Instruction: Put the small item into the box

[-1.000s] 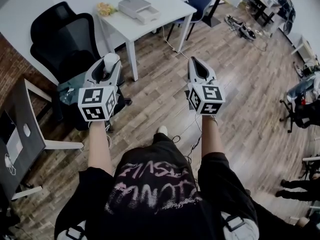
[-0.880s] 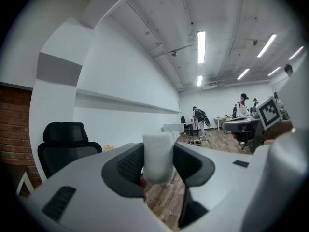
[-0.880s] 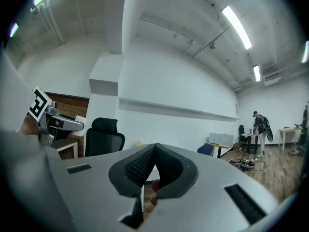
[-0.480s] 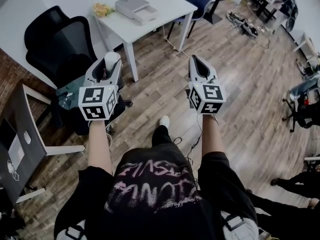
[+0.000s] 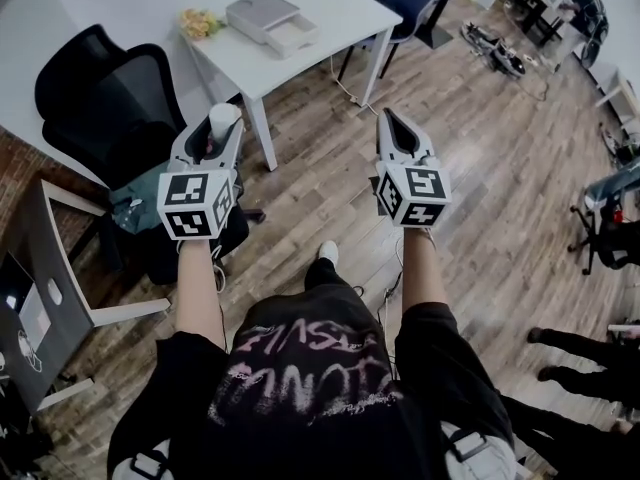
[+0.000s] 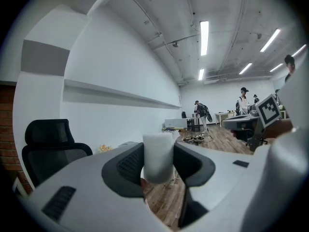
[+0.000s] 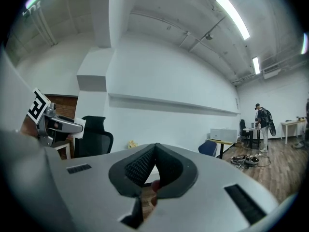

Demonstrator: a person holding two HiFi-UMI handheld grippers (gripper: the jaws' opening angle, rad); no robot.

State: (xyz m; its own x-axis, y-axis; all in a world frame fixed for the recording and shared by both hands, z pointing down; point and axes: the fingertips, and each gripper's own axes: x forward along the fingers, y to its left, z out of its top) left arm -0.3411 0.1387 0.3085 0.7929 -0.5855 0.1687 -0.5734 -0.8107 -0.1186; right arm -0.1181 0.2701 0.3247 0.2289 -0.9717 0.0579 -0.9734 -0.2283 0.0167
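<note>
Your left gripper (image 5: 216, 131) is clamped on a white cylinder (image 6: 158, 153), held upright above the wood floor (image 5: 320, 183). Your right gripper (image 5: 390, 128), beside it, has its jaws pressed together, empty. Farther ahead, the box (image 5: 268, 20) sits on a white table (image 5: 345, 16).

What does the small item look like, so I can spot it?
Near the black chair, find the left gripper. A white cylinder stands upright between its jaws. It is the only thing either gripper holds: the right gripper is shut and empty.
</note>
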